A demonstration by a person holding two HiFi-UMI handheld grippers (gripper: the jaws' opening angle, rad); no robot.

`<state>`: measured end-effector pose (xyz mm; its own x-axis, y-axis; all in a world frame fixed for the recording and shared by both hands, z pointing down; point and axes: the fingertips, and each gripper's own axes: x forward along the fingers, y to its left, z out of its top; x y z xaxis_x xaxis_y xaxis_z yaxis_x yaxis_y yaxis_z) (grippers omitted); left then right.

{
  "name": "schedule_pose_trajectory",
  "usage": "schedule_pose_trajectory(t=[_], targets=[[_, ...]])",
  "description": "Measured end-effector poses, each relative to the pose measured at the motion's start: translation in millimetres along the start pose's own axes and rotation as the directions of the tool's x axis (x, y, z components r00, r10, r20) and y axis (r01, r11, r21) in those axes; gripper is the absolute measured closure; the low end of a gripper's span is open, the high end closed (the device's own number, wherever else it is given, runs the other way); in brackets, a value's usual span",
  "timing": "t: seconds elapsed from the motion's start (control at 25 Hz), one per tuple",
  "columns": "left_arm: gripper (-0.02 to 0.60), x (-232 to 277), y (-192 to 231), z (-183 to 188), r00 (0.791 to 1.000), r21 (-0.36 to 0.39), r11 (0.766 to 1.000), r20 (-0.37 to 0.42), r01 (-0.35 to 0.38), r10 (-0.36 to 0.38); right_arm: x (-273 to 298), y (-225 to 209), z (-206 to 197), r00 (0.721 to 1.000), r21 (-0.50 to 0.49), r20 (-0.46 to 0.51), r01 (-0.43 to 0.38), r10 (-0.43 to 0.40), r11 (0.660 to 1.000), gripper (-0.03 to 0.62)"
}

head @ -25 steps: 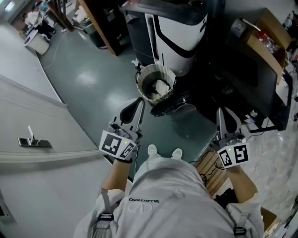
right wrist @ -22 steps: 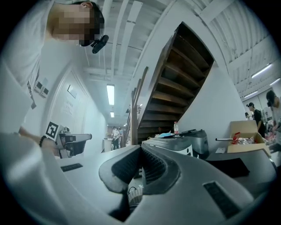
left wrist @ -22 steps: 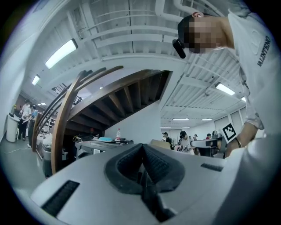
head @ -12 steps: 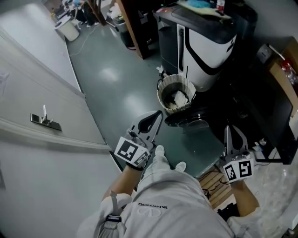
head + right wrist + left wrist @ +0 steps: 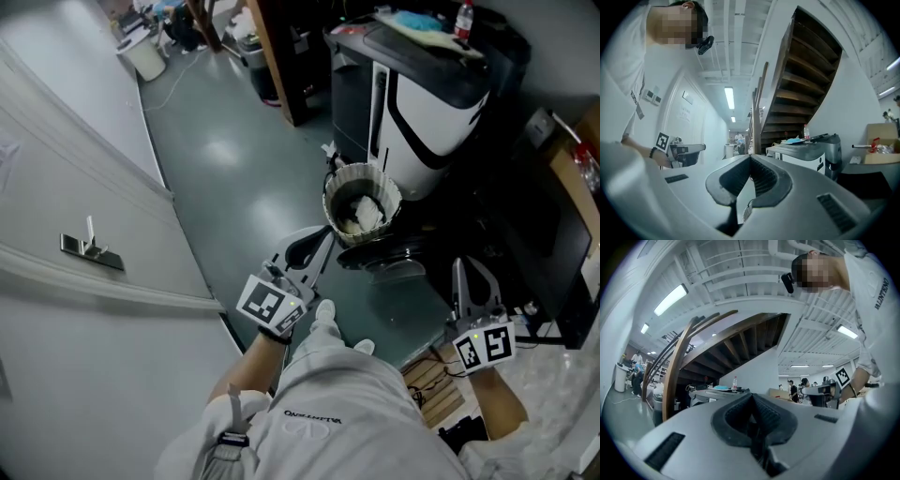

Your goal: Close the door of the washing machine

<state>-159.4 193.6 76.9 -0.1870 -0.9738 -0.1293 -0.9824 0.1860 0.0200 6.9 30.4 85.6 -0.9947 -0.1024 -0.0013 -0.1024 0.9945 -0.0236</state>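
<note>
As the head camera looks steeply down, a person's white shirt fills the bottom of the view, with a gripper held out in each hand. Ahead of the shirt, the left gripper points forward, its jaws pressed together with nothing between them. The right gripper is well apart from it at the other side, also closed and empty. Between them, white shoes stand on a grey-green floor. Just beyond the gripper tips, what looks like a round dark door hangs open low to the floor, touched by neither gripper. Just behind it stands a pleated white basket holding pale cloth. Behind the basket rises the washing machine, white with black trim. A bottle and a blue cloth lie on its top. At the far left, a white wall carries a metal handle.
</note>
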Motion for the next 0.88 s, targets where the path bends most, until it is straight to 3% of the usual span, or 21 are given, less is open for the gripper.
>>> schedule_pose_trajectory(t=[0.24, 0.48, 0.88], targets=[[0.584, 14.8, 43.6, -6.4, 0.999, -0.031, 0.999, 0.004, 0.037, -0.037, 56.8, 10.4, 2.5, 1.000, -0.059, -0.024, -0.009, 0.008, 0.998, 0.583], [0.584, 27.6, 97.9, -24.6, 0.996, -0.054, 0.995, -0.021, 0.084, -0.085, 118.6, 26.4, -22.3, 0.998, -0.056, -0.066, 0.003, -0.007, 0.998, 0.584], [0.584, 42.7, 144.1, -121.6, 0.966, -0.131, 0.974, -0.158, 0.184, -0.204, 177.4, 55.8, -104.1, 0.982, -0.026, -0.190, 0.013, -0.018, 1.000, 0.583]])
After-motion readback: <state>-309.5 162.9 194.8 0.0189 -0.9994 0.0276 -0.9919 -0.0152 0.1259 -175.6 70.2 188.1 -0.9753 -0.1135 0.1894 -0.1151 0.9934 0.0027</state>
